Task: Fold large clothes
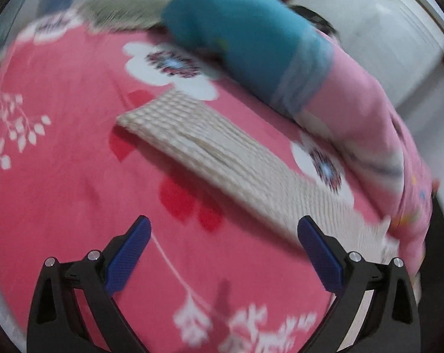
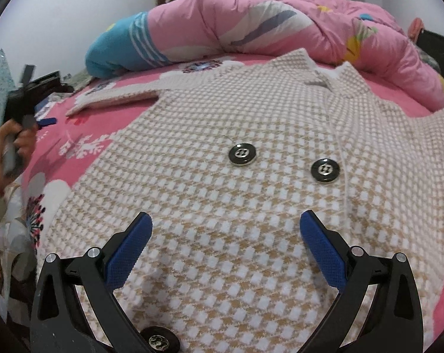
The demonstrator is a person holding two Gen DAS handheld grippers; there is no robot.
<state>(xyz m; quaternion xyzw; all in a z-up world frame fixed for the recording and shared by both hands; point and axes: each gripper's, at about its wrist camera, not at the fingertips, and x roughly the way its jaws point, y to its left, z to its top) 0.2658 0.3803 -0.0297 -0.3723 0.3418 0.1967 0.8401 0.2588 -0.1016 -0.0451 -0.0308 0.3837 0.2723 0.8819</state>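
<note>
Hovering my two claws, left (image 1: 223, 229) over sleeve (image 1: 210, 150), right (image 2: 225, 225) over coat (image 2: 236, 206), both spread, empty.

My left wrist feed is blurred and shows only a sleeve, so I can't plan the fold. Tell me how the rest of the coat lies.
Observer: The coat lies spread front up on the bed, buttons showing.
Operator: Report the right gripper.
Observer: The right gripper is open over the coat's lower front, holding nothing.
Operator: Place my left gripper.
Observer: The left gripper is at the far left, just short of the sleeve cuff.
</note>
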